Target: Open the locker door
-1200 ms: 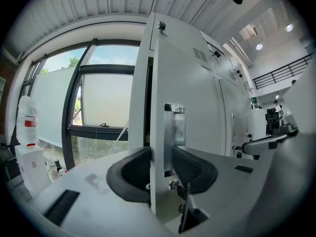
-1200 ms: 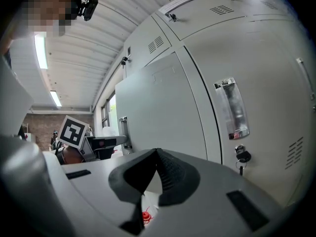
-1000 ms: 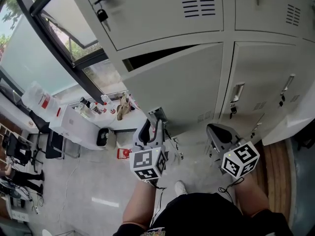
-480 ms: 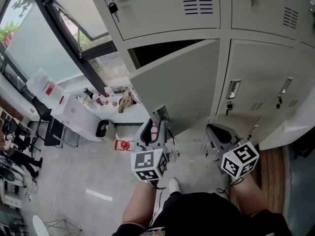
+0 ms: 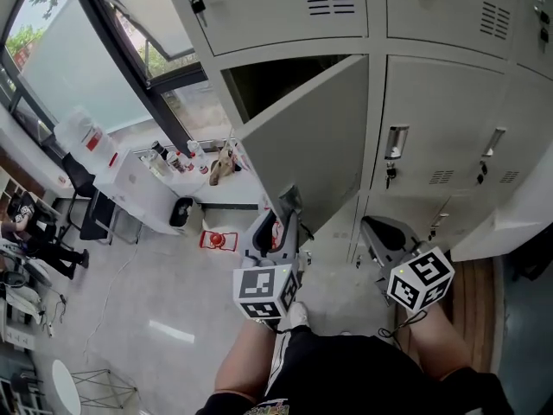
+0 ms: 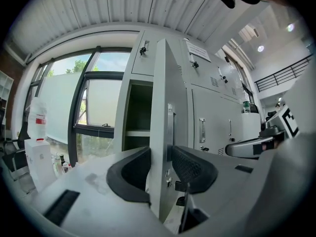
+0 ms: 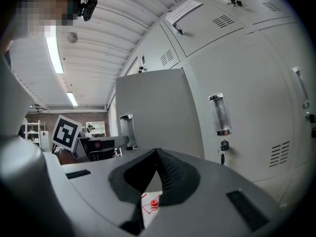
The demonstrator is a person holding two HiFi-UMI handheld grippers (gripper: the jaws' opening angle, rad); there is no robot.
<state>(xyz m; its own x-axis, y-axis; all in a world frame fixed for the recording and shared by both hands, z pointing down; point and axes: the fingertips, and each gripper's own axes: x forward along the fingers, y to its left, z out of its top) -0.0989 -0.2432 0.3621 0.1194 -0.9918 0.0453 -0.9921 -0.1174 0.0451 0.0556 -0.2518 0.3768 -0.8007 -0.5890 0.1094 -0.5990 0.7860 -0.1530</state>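
The grey locker door (image 5: 313,138) stands partly swung out from a dark compartment (image 5: 276,78). My left gripper (image 5: 287,206) is shut on the door's free edge near its handle. In the left gripper view the door edge (image 6: 160,107) runs upright between the two pads (image 6: 133,169), and the metal handle (image 6: 170,127) sits just above the right pad. My right gripper (image 5: 373,228) hovers apart from the lockers, shut and holding nothing. The right gripper view shows its pads (image 7: 170,169) meeting at the tips, with the open door (image 7: 158,107) beyond.
Closed lockers with handles and hanging keys (image 5: 390,173) stand to the right of the open one. A window (image 5: 78,50) and a white table with bottles (image 5: 164,167) lie to the left. A red object (image 5: 216,239) rests on the floor.
The door has swung further out and the dark opening has widened. My left gripper has moved back with the door edge held in it. The right gripper shifted slightly.
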